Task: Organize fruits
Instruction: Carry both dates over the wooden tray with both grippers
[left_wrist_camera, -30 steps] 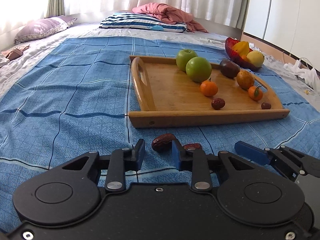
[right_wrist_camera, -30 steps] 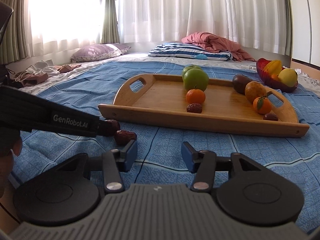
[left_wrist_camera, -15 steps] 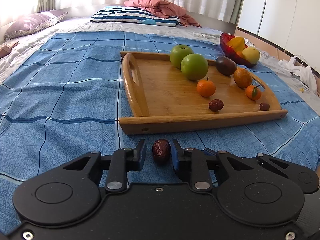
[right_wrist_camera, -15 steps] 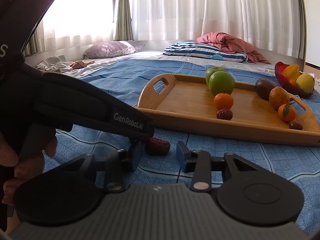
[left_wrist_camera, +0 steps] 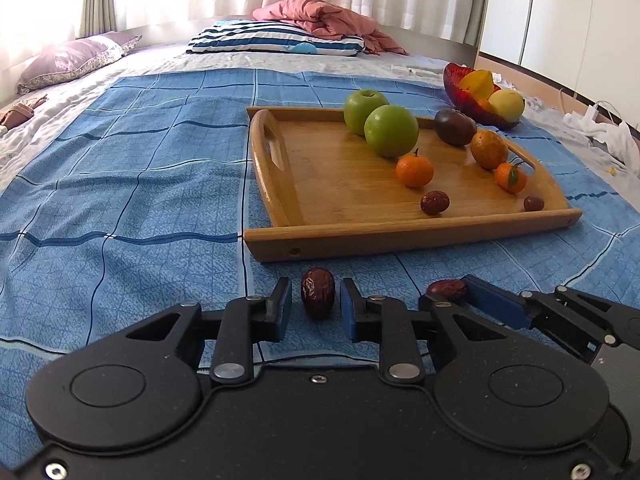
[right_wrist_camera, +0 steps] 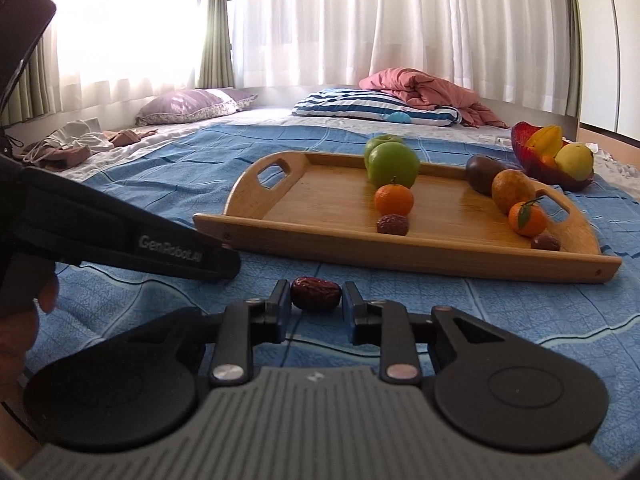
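Note:
Two red dates lie on the blue blanket in front of the wooden tray (left_wrist_camera: 360,236). My left gripper (left_wrist_camera: 316,304) is open with one date (left_wrist_camera: 318,297) between its fingers, gaps on both sides. My right gripper (right_wrist_camera: 316,304) stands around the other date (right_wrist_camera: 316,293), pads close to its ends; it also shows in the left wrist view (left_wrist_camera: 447,290). The tray (right_wrist_camera: 320,240) holds two green apples (left_wrist_camera: 390,130), two mandarins (left_wrist_camera: 415,170), a dark fruit, an orange-brown fruit and two dates (left_wrist_camera: 435,202).
A red bowl (left_wrist_camera: 460,92) with yellow fruit stands beyond the tray's far right corner. Pillows and a pink quilt (left_wrist_camera: 320,16) lie at the bed's far end. The left tool's arm (right_wrist_camera: 120,236) crosses the left of the right wrist view.
Both grippers moved forward and down over the two dates. Each date now sits between a pair of fingers, and the right fingers have narrowed toward theirs.

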A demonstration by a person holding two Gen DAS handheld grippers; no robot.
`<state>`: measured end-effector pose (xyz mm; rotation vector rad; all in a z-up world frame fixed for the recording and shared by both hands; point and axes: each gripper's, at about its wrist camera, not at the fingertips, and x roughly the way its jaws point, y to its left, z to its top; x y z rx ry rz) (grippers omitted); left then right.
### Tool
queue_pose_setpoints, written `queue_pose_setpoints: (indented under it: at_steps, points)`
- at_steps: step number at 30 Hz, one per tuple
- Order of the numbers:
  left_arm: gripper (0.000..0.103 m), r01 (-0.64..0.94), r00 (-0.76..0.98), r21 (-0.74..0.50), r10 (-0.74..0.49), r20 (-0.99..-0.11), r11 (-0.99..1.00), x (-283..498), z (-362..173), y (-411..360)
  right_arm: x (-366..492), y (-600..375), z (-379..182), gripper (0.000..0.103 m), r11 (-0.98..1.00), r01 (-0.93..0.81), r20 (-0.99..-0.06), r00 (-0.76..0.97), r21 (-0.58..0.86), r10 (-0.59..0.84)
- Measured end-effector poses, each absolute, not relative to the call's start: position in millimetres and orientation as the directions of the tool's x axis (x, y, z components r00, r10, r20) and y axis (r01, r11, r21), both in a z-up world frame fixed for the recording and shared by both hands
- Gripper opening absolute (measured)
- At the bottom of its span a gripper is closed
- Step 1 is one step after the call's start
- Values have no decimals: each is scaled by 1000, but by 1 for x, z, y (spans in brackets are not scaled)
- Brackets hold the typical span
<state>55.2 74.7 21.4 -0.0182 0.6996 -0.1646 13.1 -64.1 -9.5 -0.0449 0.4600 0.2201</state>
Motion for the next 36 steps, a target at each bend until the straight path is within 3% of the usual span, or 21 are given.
queue_pose_setpoints:
  at_steps: [14,26,36]
  points:
    - [19,162,772,-19,-139,-620,987,58,20,44,24,-95,-5,32,990,-134,-436,889,47,141]
    - [19,172,813,-51,-171,-556,984,69,49,29,34,-106,14,32,992,-116,-371,920,56,128]
    - [19,157,813,-83,-177,-554,984,93,52,20,55,-121,22,32,997,-55,-355,932,57,71]
